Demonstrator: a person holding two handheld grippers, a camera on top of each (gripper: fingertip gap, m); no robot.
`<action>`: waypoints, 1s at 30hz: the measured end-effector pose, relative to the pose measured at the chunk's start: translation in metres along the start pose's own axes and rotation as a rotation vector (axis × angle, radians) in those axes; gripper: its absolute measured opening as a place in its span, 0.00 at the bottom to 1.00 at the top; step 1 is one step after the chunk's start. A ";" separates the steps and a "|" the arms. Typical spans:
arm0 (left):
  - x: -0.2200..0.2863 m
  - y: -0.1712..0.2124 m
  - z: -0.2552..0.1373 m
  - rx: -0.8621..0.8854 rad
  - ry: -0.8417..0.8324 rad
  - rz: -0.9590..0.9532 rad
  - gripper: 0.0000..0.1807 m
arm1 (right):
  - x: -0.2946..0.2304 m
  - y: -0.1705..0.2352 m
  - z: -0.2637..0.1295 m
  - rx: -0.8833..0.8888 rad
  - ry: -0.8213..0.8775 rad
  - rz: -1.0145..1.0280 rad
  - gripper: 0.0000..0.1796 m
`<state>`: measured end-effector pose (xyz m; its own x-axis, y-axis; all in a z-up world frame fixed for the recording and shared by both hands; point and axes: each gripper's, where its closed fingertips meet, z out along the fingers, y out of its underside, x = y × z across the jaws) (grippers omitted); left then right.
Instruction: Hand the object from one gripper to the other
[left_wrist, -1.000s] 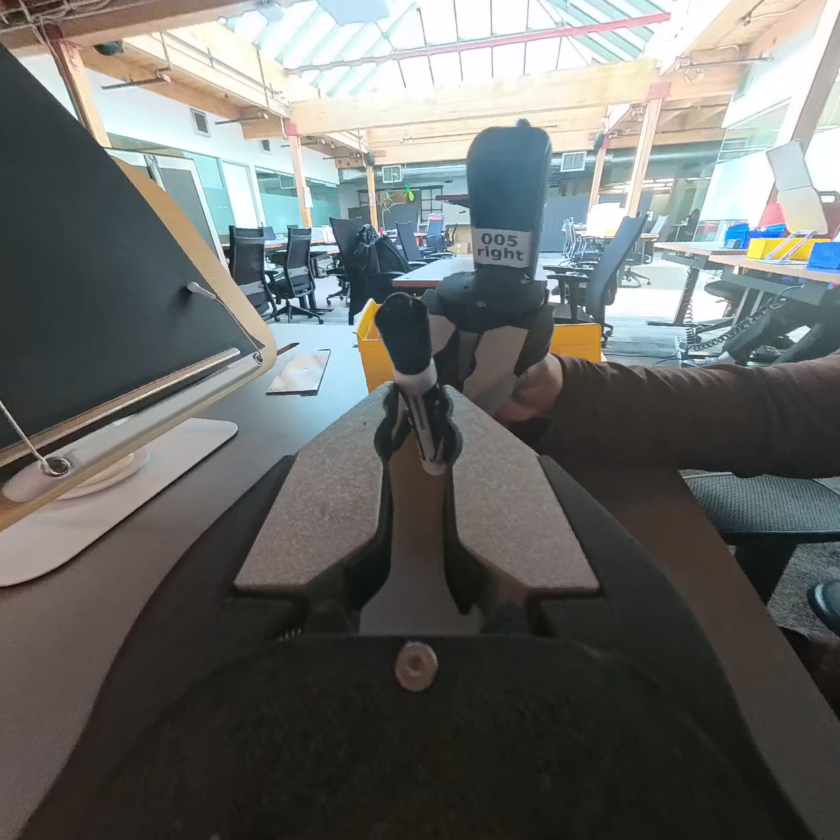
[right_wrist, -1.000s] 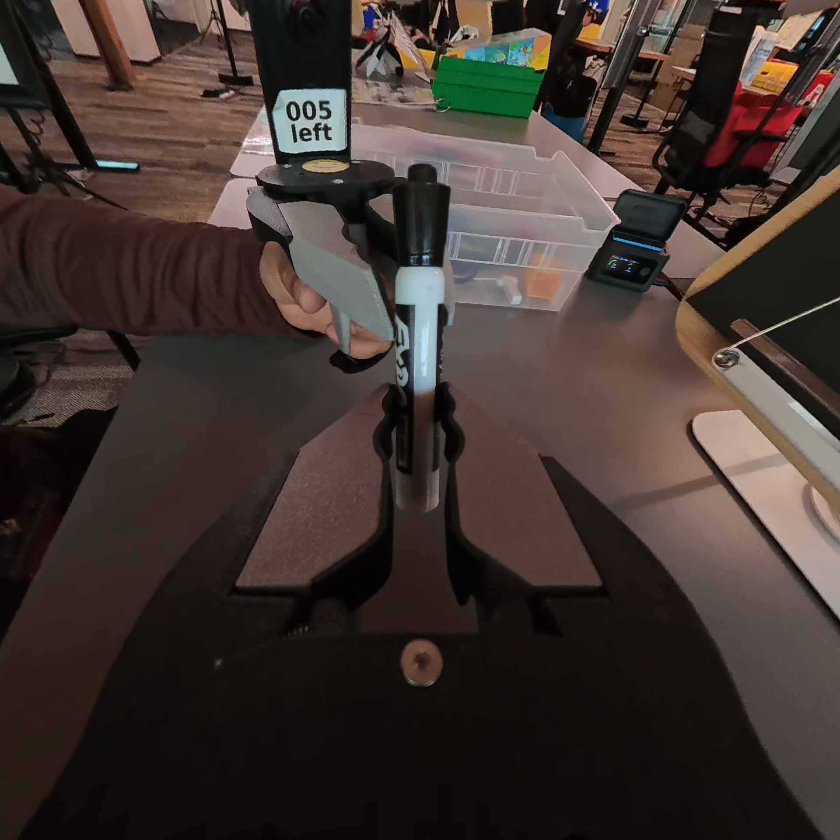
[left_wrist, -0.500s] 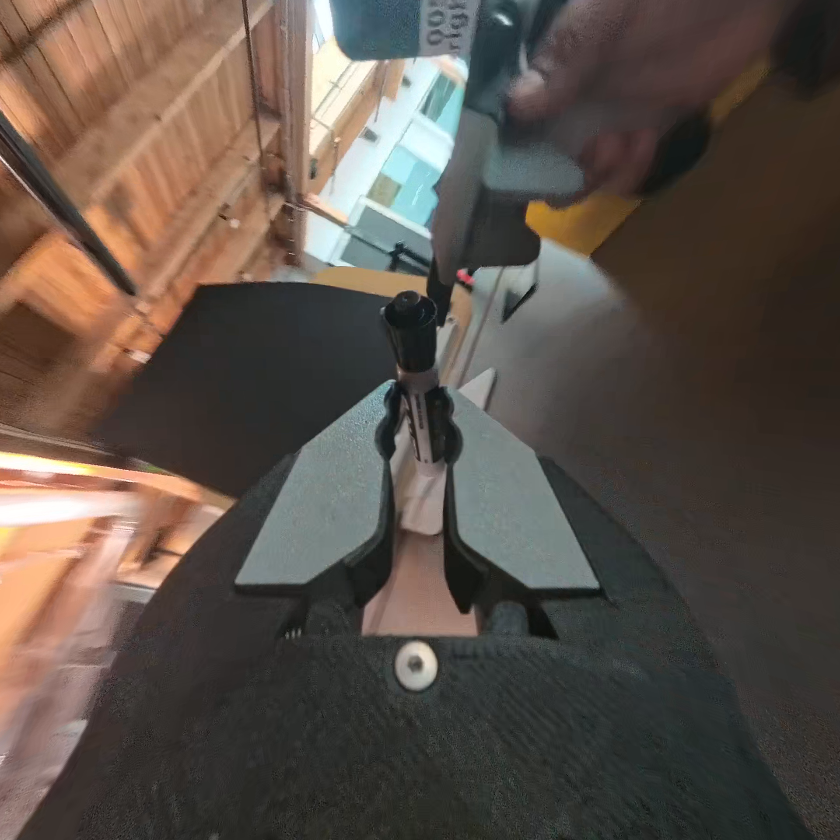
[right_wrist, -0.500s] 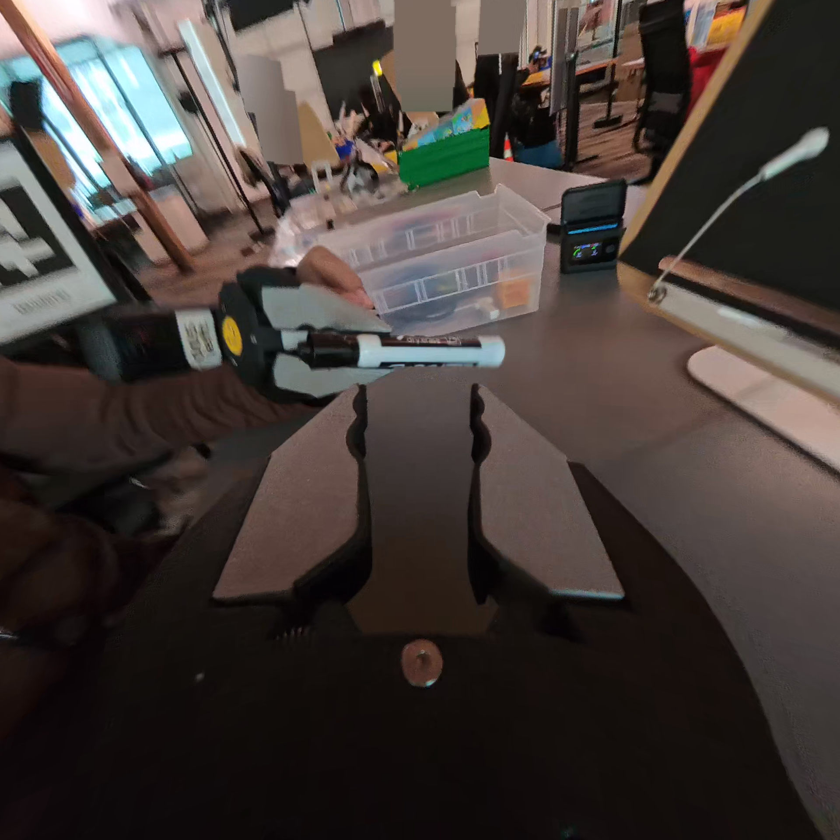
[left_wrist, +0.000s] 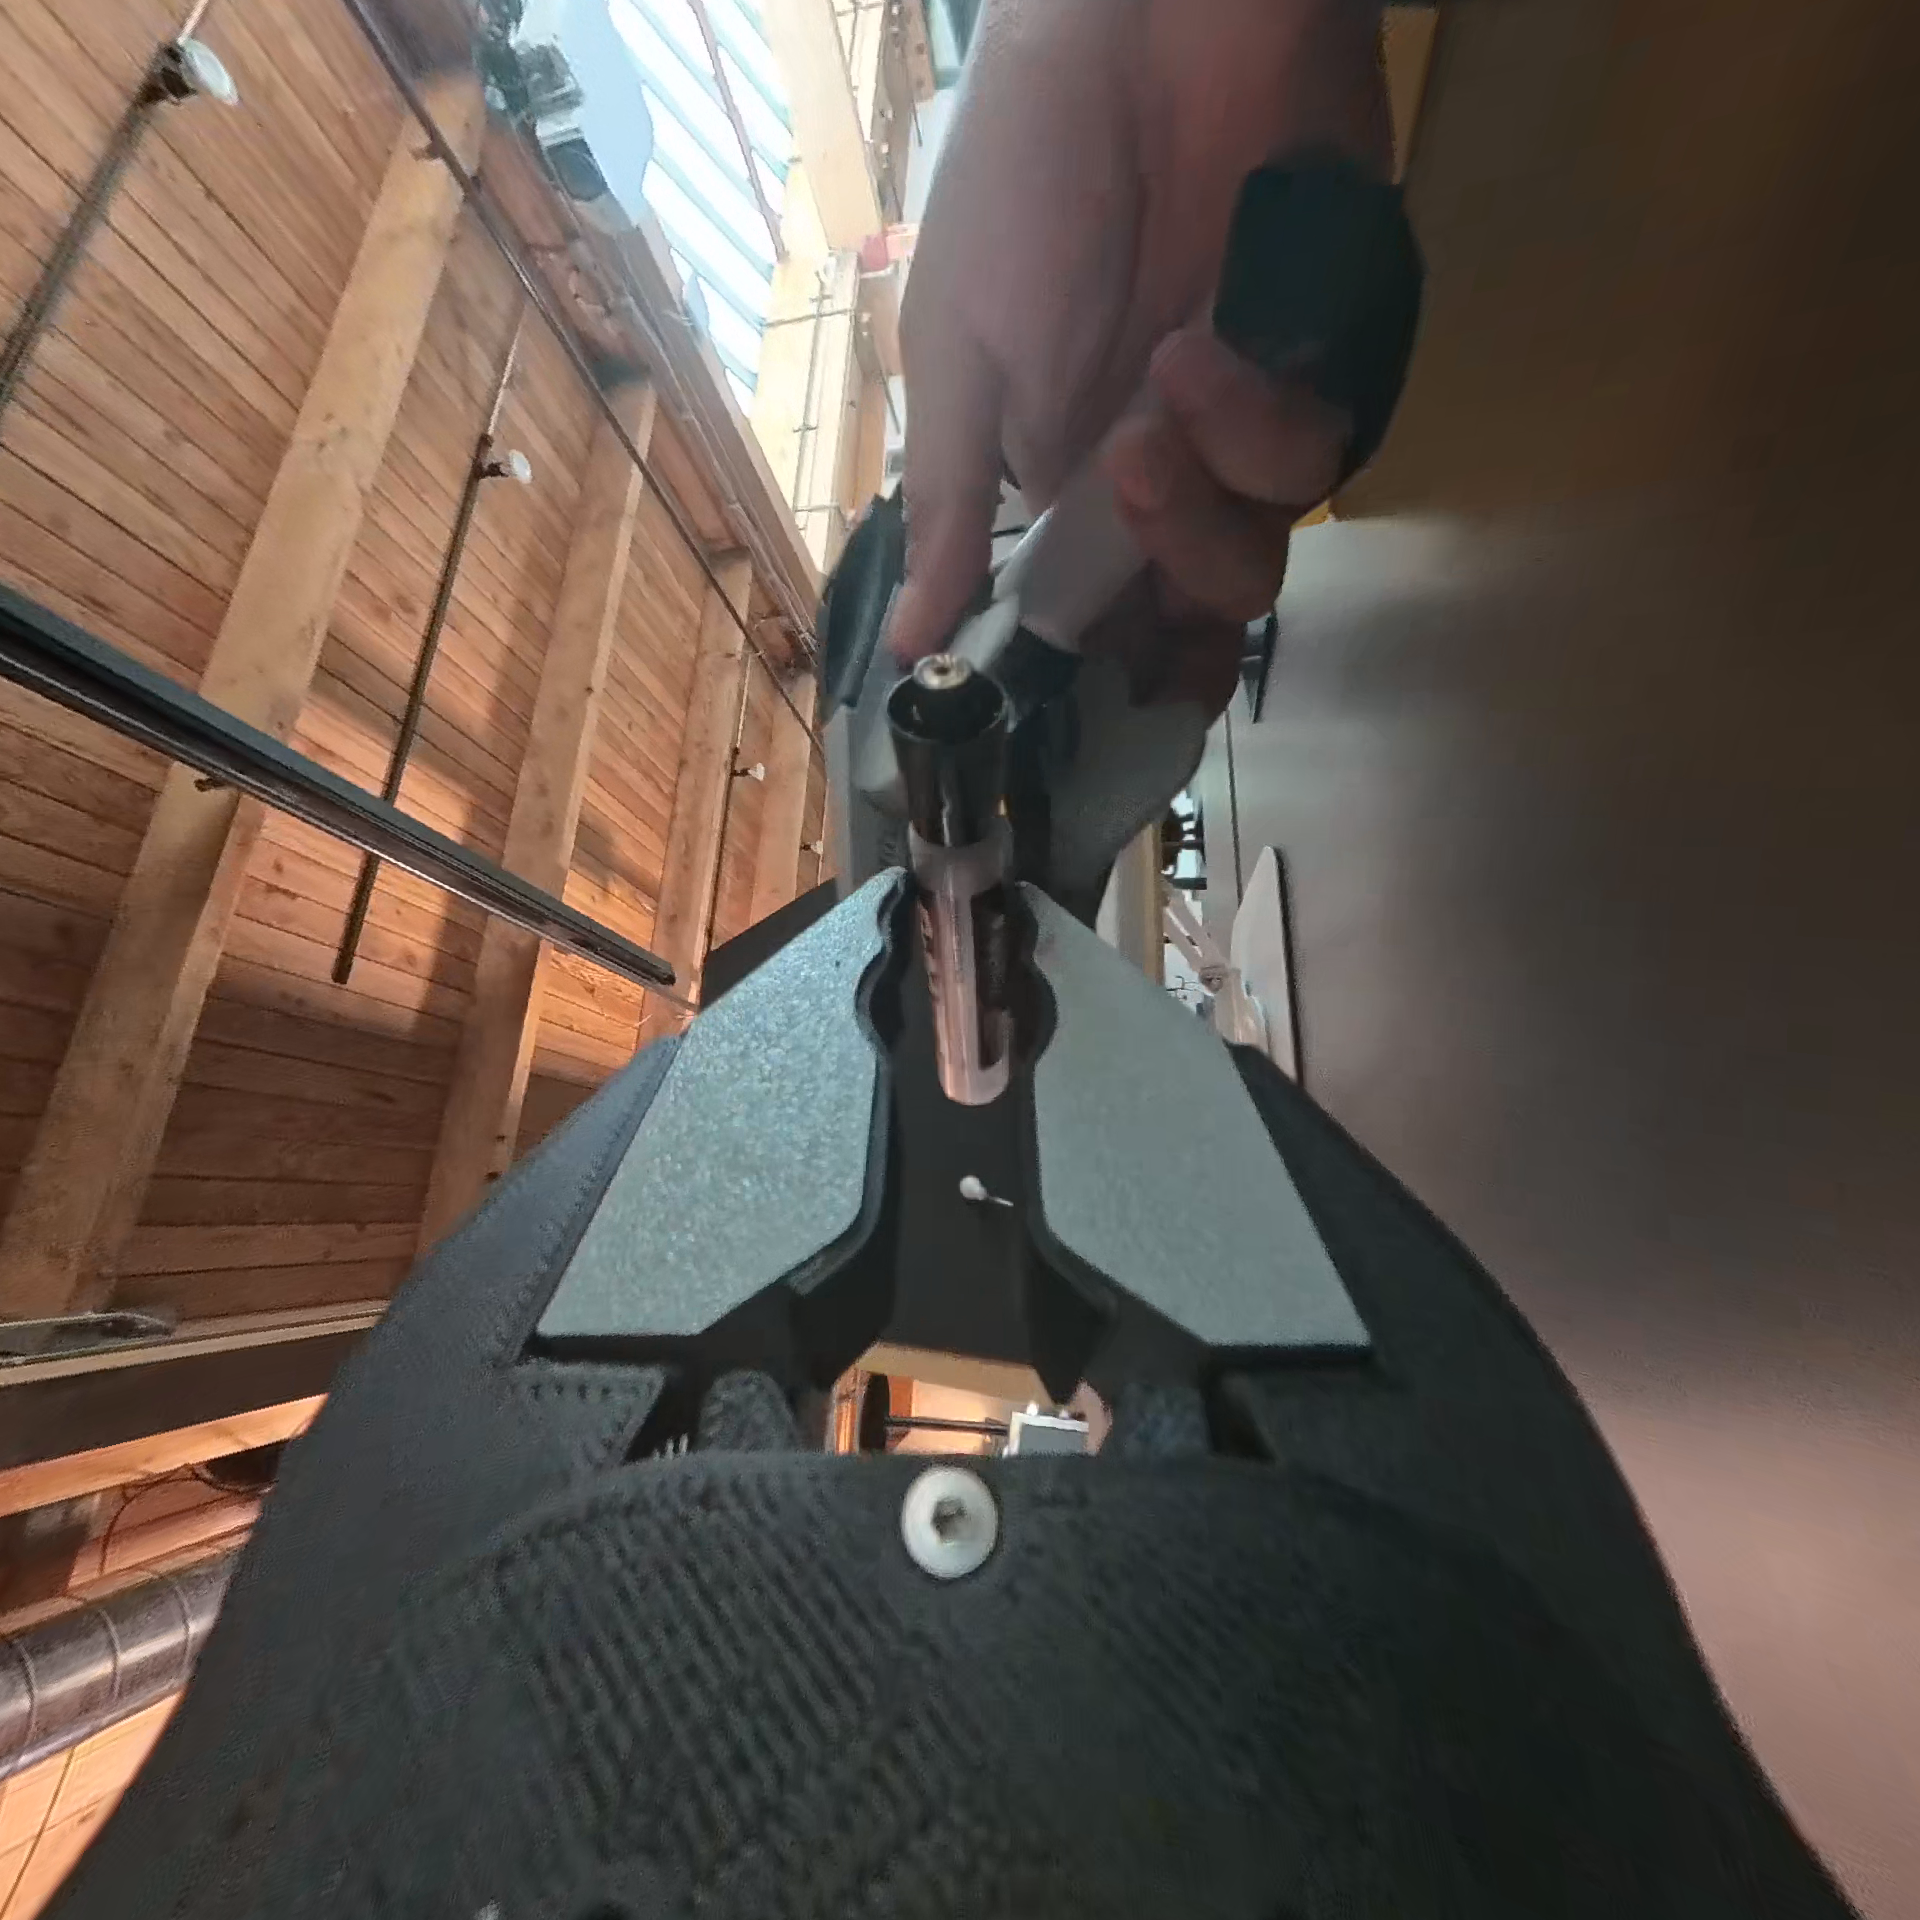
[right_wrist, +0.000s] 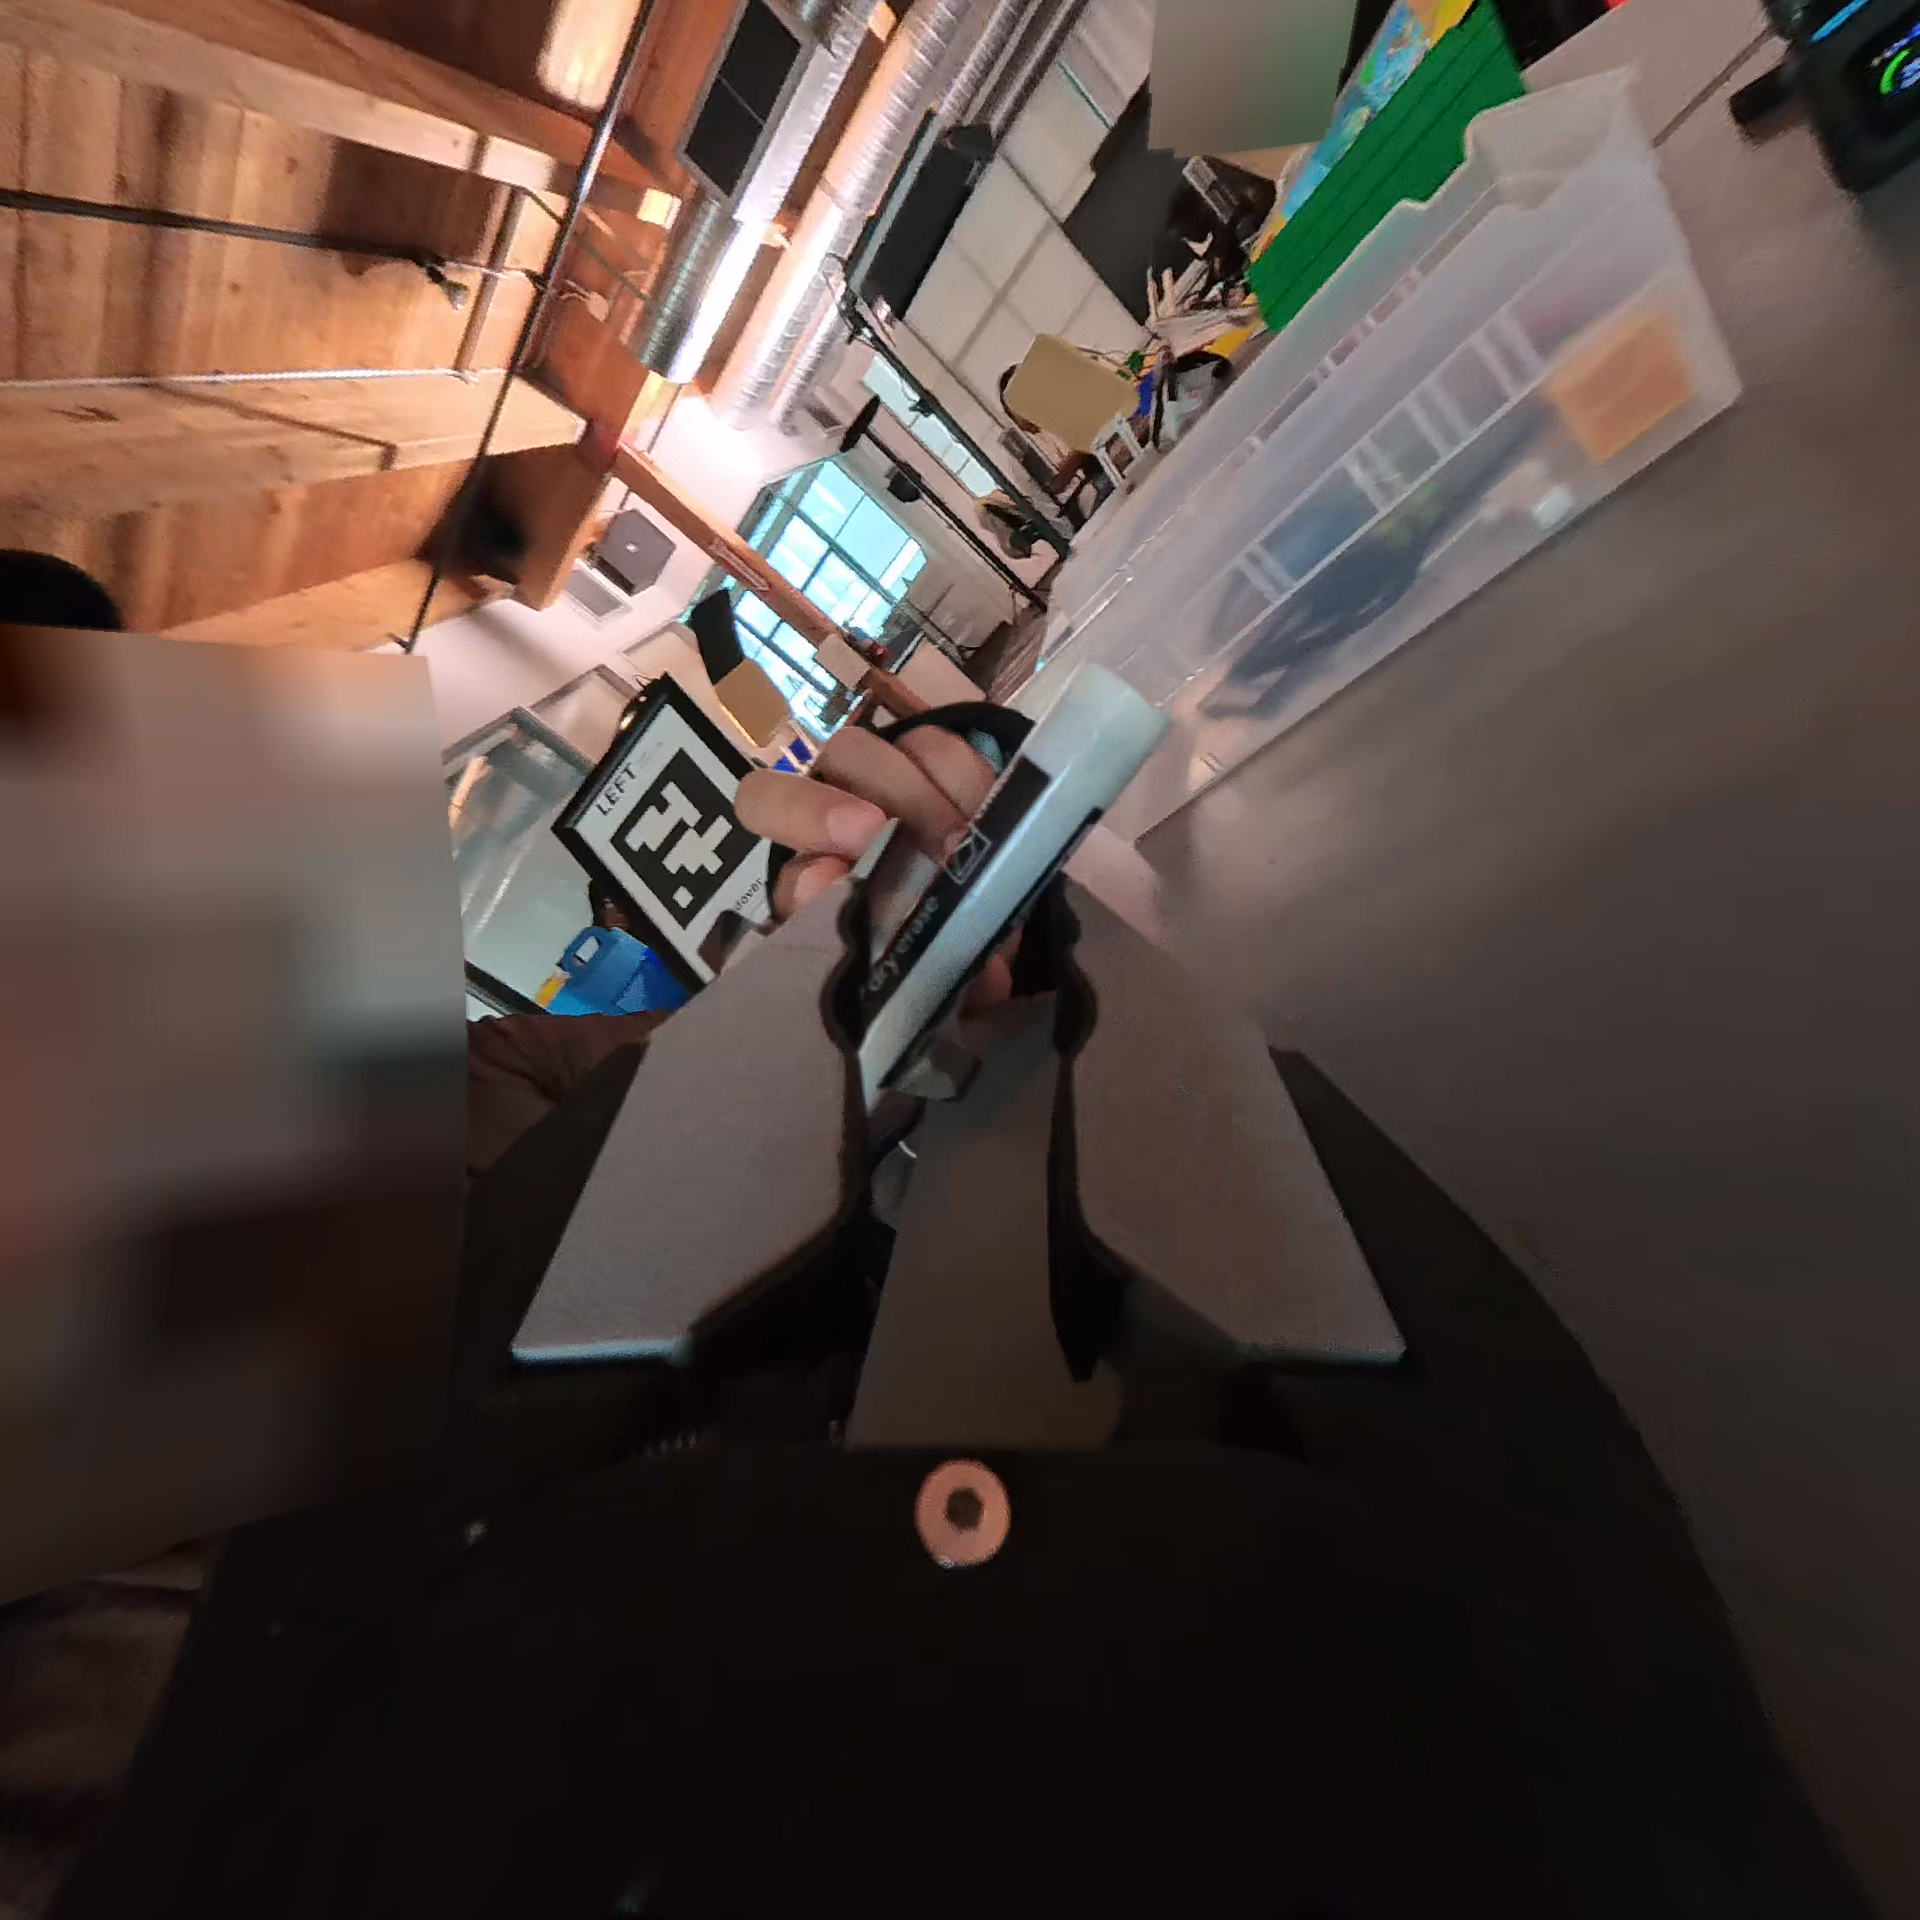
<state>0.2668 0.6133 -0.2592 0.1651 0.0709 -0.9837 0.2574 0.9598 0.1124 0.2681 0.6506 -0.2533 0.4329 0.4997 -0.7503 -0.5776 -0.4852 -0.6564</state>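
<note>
Now marker sits between left gripper fingers.

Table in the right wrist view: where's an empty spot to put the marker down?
The bare table right of the right hand-held gripper, next to the clear bin, looks free. It's crowded around the marker, beside the person's hand.

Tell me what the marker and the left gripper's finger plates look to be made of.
Marker: smooth plastic; its black cap is glossy and catches highlights, and the white barrel looks satin. Finger plates: grey, with a matte, grainy speckle, probably printed or coated plastic, though painted metal cannot be ruled out.
</note>
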 end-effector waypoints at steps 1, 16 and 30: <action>0.001 -0.001 0.001 -0.001 0.001 0.003 0.07 | 0.002 0.001 -0.001 -0.004 0.012 -0.011 0.14; 0.017 0.033 0.006 -0.054 0.216 -0.929 0.08 | -0.004 -0.046 -0.045 0.241 0.176 -0.258 0.09; 0.011 0.007 0.004 0.176 0.434 -1.522 0.10 | -0.034 -0.013 0.013 0.052 0.220 -0.751 0.08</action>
<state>0.2745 0.6191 -0.2685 -0.6015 -0.7850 -0.1483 0.0288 0.1642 -0.9860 0.2520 0.6487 -0.2181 0.8444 0.5246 -0.1083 -0.1049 -0.0365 -0.9938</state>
